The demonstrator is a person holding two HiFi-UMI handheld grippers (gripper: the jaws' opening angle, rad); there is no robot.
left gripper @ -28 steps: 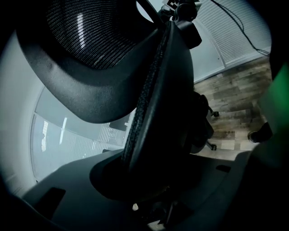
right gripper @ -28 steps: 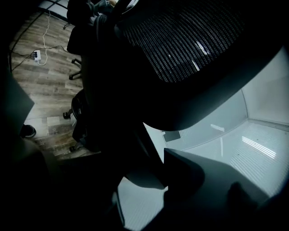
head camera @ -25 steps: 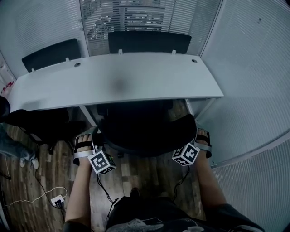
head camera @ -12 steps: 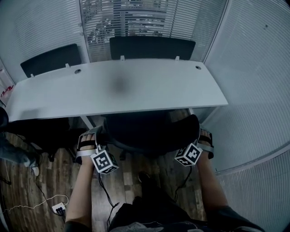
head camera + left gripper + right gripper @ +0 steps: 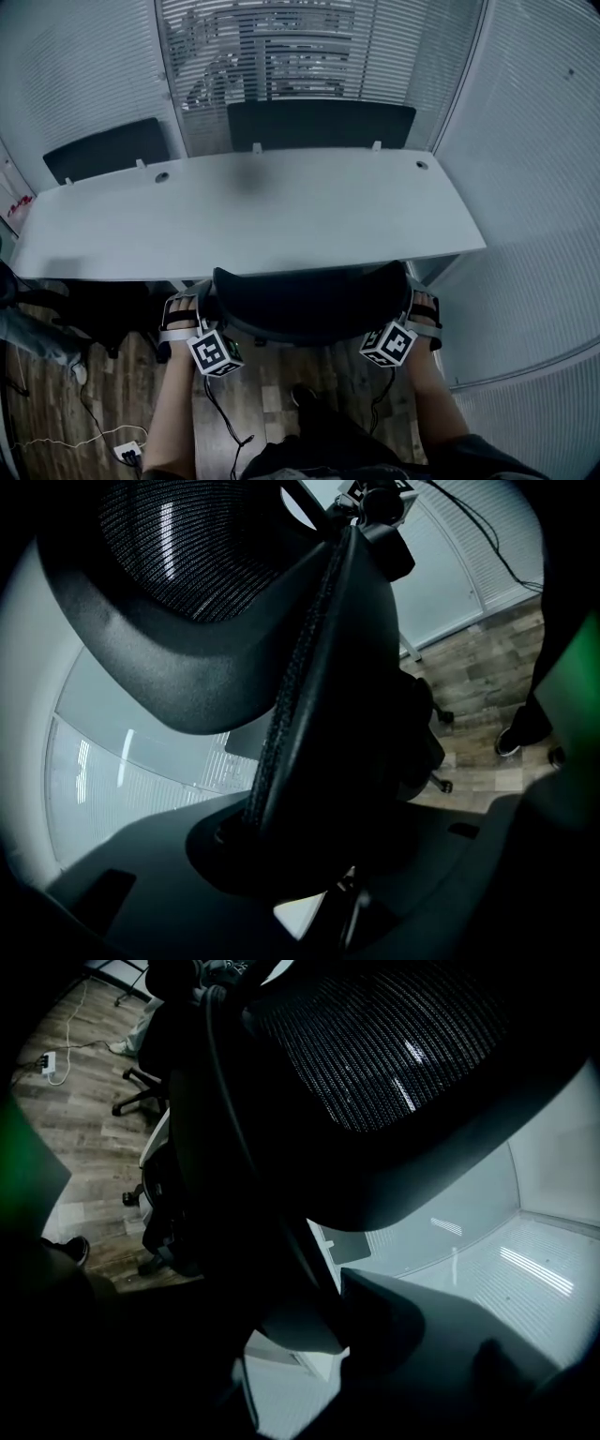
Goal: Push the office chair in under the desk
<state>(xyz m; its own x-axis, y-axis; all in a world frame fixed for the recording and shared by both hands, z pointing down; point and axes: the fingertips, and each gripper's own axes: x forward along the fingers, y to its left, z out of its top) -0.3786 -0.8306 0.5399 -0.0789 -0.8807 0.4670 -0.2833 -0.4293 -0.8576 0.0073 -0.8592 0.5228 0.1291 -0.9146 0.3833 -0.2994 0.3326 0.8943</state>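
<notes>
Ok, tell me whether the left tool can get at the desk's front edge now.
Probably not: the left tool is clamped on the left edge of the chair back. Let go, it likely could, since the desk edge lies just ahead with nothing visible between.

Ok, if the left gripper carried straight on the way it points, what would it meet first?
The chair backrest, whose edge sits between its fingers; past that, probably the desk.

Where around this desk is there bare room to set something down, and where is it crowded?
The desk top is bare from the left cable hole to the right cable hole. Crowded: its front middle, where the left gripper and right gripper grip the office chair, and the floor at left, with a power strip.
</notes>
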